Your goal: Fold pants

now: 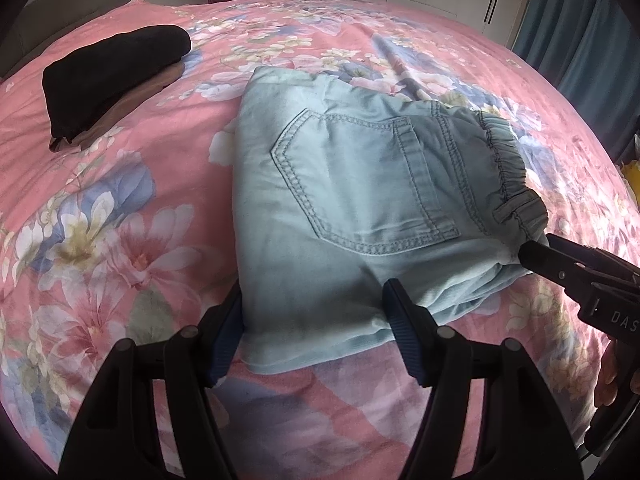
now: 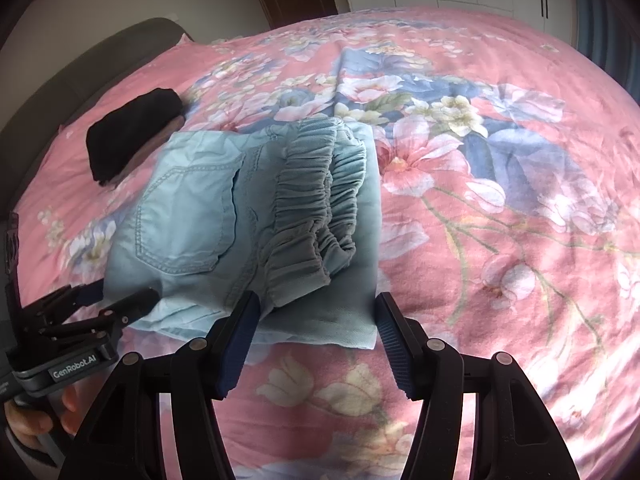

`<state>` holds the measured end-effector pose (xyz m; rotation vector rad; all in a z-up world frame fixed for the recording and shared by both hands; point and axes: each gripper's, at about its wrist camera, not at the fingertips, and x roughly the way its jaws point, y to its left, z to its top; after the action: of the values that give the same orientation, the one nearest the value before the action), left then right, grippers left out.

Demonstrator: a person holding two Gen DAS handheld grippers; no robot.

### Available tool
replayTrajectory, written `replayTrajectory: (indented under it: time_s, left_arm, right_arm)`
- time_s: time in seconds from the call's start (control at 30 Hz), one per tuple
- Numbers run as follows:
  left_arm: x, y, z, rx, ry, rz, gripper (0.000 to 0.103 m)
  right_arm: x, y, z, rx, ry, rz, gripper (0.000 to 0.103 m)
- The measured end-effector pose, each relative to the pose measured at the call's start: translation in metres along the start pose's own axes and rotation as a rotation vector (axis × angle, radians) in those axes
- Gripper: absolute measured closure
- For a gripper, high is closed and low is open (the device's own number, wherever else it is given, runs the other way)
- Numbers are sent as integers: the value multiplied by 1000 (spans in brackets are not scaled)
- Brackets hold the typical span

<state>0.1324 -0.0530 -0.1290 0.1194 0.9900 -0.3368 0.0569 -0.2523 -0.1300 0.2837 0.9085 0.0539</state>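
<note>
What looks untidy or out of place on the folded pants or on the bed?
The light blue pants are folded, but the elastic waistband is bunched and lies slanted on top, with a lower layer showing beyond it. The dark folded clothes sit neatly apart. Nothing is spilled or damaged.

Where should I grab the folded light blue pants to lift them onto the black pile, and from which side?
Grip the light blue pants at the near edge, one gripper at each near corner, coming in low from the near side. That edge lies flat on the bedspread with all layers stacked. The bunched elastic waistband looks loose and may let the fold open.
</note>
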Motion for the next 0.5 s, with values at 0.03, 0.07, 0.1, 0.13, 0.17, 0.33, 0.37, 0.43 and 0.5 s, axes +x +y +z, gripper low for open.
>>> replayTrajectory:
  time_s: [0.03, 0.07, 0.1, 0.13, 0.17, 0.33, 0.37, 0.43, 0.5]
  left_arm:
    - [-1, 0, 0, 0, 0, 3, 36]
    - [-1, -1, 1, 1, 0, 6, 36]
    - [0, -1, 2, 1, 3, 8, 36]
    - [0, -1, 2, 0, 4, 10, 36]
    - [0, -1, 2, -1, 3, 12, 36]
    - [-6, -2, 1, 3, -7, 16, 36]
    - [-8, -2, 0, 4, -9, 16, 36]
    - [-11, -1, 0, 2, -12, 18, 36]
    - [-18, -1, -1, -1, -21, 20, 36]
  right_arm:
    - [-1, 0, 0, 0, -1, 0, 43]
    - [-2, 0, 0, 0, -2, 1, 43]
    - [-2, 0, 0, -1, -2, 1, 43]
    - [-2, 0, 0, -3, -1, 0, 43]
    - [-2, 1, 0, -5, 0, -3, 43]
    - [-7, 4, 1, -16, -10, -1, 43]
    - [-9, 6, 1, -19, -17, 5, 43]
    - [-12, 9, 1, -31, -25, 11, 43]
    - [-16, 12, 2, -38, -28, 3, 43]
